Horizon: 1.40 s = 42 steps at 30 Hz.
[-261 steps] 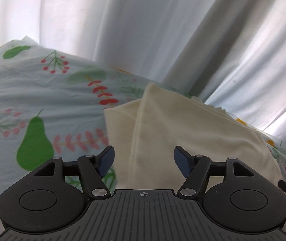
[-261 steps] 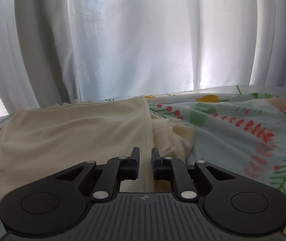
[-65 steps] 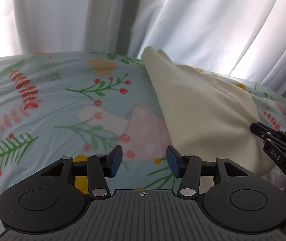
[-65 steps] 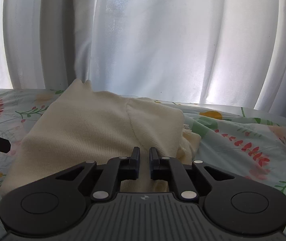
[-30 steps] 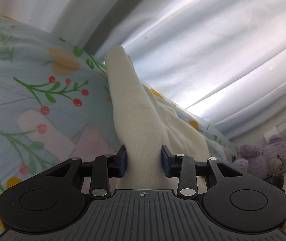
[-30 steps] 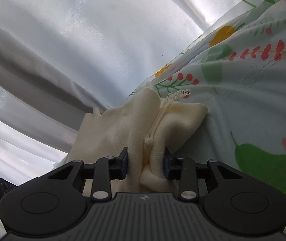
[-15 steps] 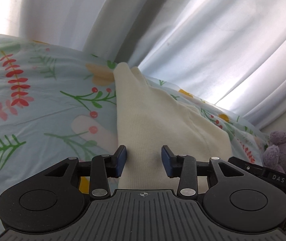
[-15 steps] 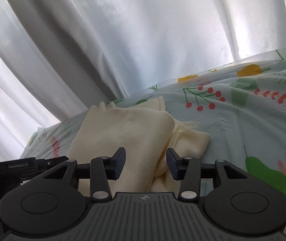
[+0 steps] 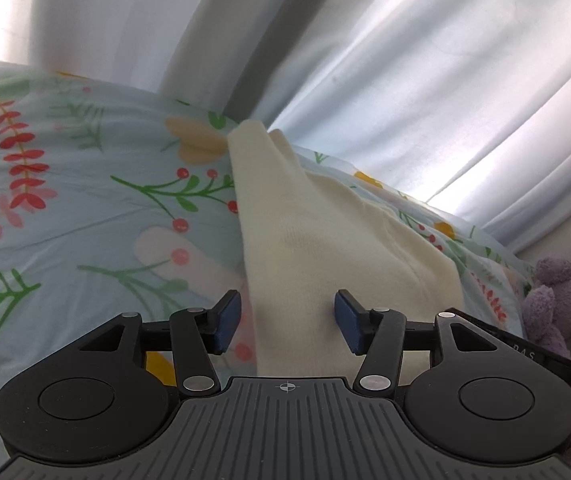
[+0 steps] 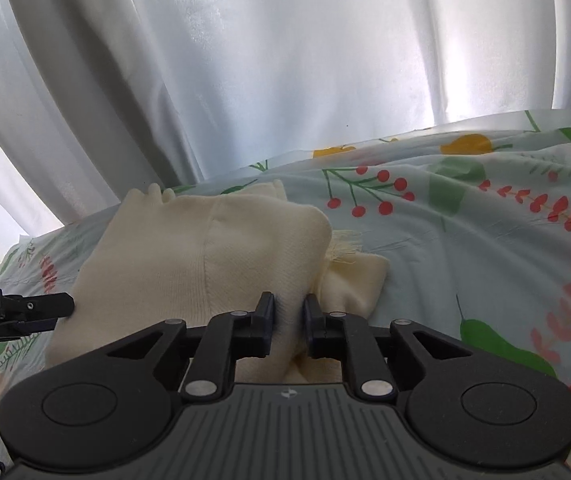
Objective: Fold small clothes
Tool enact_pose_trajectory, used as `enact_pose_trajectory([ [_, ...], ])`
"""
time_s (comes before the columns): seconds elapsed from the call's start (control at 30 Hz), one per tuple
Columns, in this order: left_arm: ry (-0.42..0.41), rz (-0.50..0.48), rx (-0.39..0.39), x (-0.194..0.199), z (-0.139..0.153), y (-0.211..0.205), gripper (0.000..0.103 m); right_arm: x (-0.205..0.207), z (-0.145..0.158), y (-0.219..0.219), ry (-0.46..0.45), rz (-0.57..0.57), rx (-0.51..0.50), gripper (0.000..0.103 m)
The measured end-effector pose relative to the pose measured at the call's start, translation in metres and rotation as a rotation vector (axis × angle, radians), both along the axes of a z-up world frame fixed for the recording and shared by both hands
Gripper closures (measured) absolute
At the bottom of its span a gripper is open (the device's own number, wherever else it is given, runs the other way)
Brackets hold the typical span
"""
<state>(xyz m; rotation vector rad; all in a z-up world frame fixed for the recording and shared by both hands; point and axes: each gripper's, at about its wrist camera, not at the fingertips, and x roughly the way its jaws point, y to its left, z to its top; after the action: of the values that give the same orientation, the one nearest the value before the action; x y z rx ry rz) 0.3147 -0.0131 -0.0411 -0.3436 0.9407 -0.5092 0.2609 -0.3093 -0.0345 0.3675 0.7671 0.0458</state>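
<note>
A cream knit garment (image 9: 325, 248) lies folded on the floral bedsheet (image 9: 65, 200). My left gripper (image 9: 287, 322) is open, its blue pads either side of the garment's near left edge. In the right wrist view the same garment (image 10: 189, 264) lies folded with a frayed yellowish part (image 10: 353, 276) sticking out at its right. My right gripper (image 10: 289, 318) is nearly closed, with the garment's near right edge pinched between its fingers. The left gripper's tip (image 10: 33, 306) shows at the left edge of that view.
White curtains (image 10: 285, 60) hang close behind the bed. A purple plush toy (image 9: 561, 292) sits at the right of the left wrist view. The bedsheet stretches to the right of the garment (image 10: 485, 240).
My left gripper has opened wider around the garment's edge. My right gripper has narrowed from open onto the garment's right edge. Both views have tilted slightly.
</note>
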Motion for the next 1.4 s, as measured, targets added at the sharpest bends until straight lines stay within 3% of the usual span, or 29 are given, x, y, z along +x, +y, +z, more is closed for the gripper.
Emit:
enact_pose_trajectory([
  [0.13,0.052,-0.021,-0.059,0.009,-0.014,0.001,0.043,-0.004,0.005,-0.021,-0.009,-0.027,0.054,0.048],
  [0.2,0.08,-0.025,-0.115,0.012,-0.021,0.003,0.042,-0.003,-0.002,-0.033,0.013,-0.029,0.108,0.047],
  [0.33,0.108,-0.032,-0.175,0.019,-0.031,0.004,0.041,0.007,-0.027,-0.047,0.066,0.031,0.329,0.047],
  [0.43,0.138,-0.026,-0.196,0.021,-0.036,0.01,0.039,0.013,-0.032,-0.055,0.073,0.024,0.347,0.044],
  [0.53,0.116,-0.032,-0.192,0.018,-0.035,0.012,0.04,0.009,-0.031,-0.064,0.068,-0.008,0.359,0.042],
  [0.73,0.163,-0.029,-0.247,0.027,-0.043,0.011,0.039,0.016,-0.045,-0.071,0.099,0.022,0.537,0.038],
  [0.83,0.164,-0.023,-0.254,0.029,-0.044,0.008,0.042,0.024,-0.045,-0.062,0.098,0.059,0.535,0.038],
  [0.9,0.157,-0.026,-0.244,0.03,-0.043,0.005,0.052,0.028,-0.047,-0.056,0.091,0.074,0.541,0.042],
  [0.97,0.144,-0.025,-0.232,0.028,-0.039,0.003,0.058,0.033,-0.049,-0.049,0.093,0.088,0.521,0.06],
  [1.07,0.114,-0.016,-0.202,0.024,-0.027,0.002,0.063,0.034,-0.042,-0.035,0.071,0.088,0.446,0.066],
  [1.23,0.039,-0.01,-0.198,0.005,0.009,0.016,0.064,0.028,-0.013,-0.007,0.009,0.155,0.438,0.068],
  [1.4,0.004,0.024,-0.055,-0.018,0.025,0.037,0.063,0.023,-0.006,0.033,0.011,0.24,0.406,0.069],
])
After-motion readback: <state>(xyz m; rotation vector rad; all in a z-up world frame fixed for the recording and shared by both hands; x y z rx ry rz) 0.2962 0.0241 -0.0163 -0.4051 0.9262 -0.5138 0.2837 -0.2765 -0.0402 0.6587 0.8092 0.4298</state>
